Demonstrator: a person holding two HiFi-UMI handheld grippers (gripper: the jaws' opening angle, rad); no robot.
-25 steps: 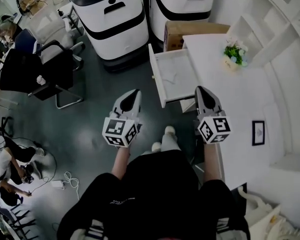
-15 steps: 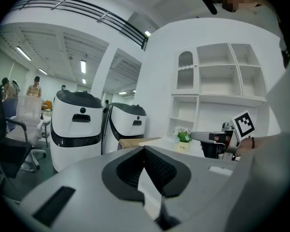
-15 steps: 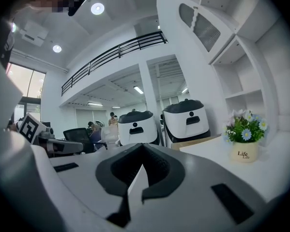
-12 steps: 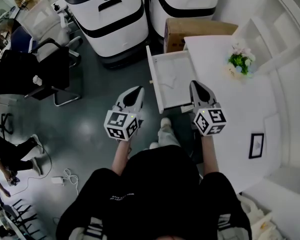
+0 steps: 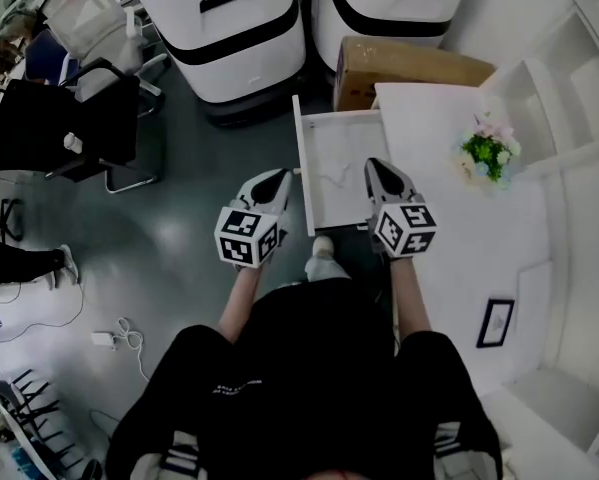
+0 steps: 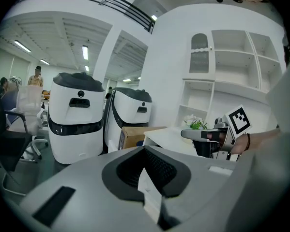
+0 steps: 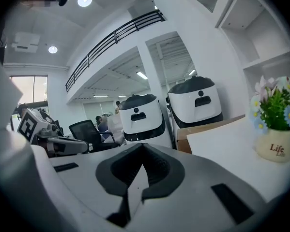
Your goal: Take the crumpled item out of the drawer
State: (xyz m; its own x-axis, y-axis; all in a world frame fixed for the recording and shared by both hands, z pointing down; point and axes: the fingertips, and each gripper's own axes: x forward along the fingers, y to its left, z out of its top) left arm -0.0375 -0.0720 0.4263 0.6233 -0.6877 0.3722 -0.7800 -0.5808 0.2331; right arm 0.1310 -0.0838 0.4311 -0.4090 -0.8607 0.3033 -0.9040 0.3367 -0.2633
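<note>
Between the left fingers [image 5: 277,180] and right fingers [image 5: 375,171], slightly ahead, the crumpled item [image 5: 331,176] sits in the open drawer [image 5: 303,158]. Right ones are over the drawer, so probably nearer; left ones are outside its wall. Both pairs clenched, empty.

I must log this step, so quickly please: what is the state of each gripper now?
Left gripper: closed, holding nothing.
Right gripper: closed, holding nothing.
</note>
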